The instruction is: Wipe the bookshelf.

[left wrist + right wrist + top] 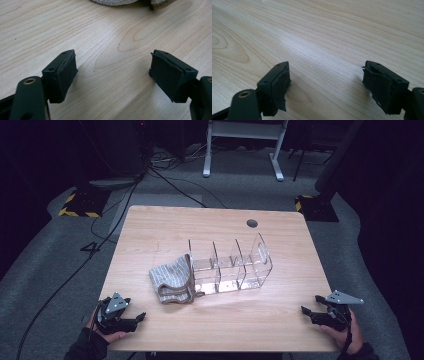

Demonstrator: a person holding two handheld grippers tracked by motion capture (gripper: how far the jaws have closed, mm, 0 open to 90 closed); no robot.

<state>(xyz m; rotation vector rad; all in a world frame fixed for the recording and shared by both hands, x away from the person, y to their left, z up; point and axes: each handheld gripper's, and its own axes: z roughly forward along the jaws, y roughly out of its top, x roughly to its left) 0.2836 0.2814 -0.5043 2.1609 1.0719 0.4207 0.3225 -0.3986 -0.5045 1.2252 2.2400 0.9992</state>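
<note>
Grey-and-white striped cloth (172,279), clear organiser (230,265), pale wood-grain table (150,225).

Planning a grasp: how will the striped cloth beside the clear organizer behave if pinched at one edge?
The striped cloth lies in soft folds, so it will probably droop and unfold when lifted. It looks light and should drag rather than roll. It touches the clear organizer, which might get nudged.

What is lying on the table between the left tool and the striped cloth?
Nothing: between the left tool and the striped cloth there is bare wooden table, as the high view and left gripper view show.
</note>
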